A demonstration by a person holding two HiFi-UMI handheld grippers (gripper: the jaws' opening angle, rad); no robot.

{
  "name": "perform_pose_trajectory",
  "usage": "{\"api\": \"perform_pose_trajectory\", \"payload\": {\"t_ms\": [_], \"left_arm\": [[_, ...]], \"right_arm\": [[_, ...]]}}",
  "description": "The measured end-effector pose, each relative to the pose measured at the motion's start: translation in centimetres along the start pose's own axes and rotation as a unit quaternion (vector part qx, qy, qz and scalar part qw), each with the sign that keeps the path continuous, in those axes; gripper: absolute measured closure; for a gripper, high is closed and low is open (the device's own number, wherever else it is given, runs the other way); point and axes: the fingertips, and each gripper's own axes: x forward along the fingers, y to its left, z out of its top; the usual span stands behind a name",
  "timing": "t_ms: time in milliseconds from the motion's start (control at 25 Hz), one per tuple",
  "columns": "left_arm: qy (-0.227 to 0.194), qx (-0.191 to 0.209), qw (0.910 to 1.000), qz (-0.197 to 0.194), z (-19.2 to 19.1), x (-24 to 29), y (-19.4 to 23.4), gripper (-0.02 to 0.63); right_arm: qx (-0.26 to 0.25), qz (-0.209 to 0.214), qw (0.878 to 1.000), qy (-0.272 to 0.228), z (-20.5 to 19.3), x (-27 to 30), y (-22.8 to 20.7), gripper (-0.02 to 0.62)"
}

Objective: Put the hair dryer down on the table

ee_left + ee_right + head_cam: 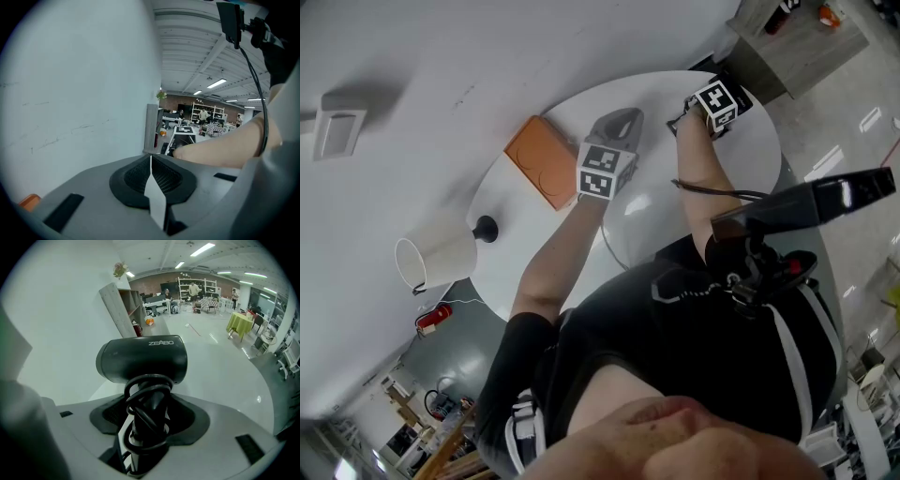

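A black hair dryer [143, 359], with its cord wound round the handle, stands upright between the jaws of my right gripper [143, 430], which is shut on the handle. In the head view only that gripper's marker cube [718, 103] shows, over the far right part of the round white table [530, 253]; the dryer is hidden under it. My left gripper [622, 122] hovers over the middle of the table. In the left gripper view its jaws [153, 190] are shut together with nothing between them.
An orange box [546, 161] lies on the table's left part, just left of my left gripper. A lamp with a white shade [436, 255] stands at the near left rim. A black device on a chest rig [811, 202] juts out on the right. A wooden shelf [806, 37] stands beyond the table.
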Motion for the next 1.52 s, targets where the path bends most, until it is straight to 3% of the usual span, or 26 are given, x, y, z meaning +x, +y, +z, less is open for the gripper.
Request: {"api": "perform_pose_trajectory", "payload": {"t_ms": [720, 1240, 1520], "left_arm": [[-0.006, -0.064, 0.9978, 0.016, -1.5, -0.2, 1.9, 0.572], [-0.014, -0.078, 0.9962, 0.035, -2.0, -2.3, 1.8, 0.572], [-0.013, -0.084, 0.9953, 0.047, -2.9, -3.4, 1.3, 0.572]], "right_arm": [[-0.026, -0.045, 0.999, 0.018, -0.2, 0.5, 0.3, 0.324], [-0.044, -0.042, 0.998, 0.000, -0.2, 0.6, 0.7, 0.314], [-0.037, -0.011, 0.999, 0.004, -0.3, 0.5, 1.3, 0.278]]}}
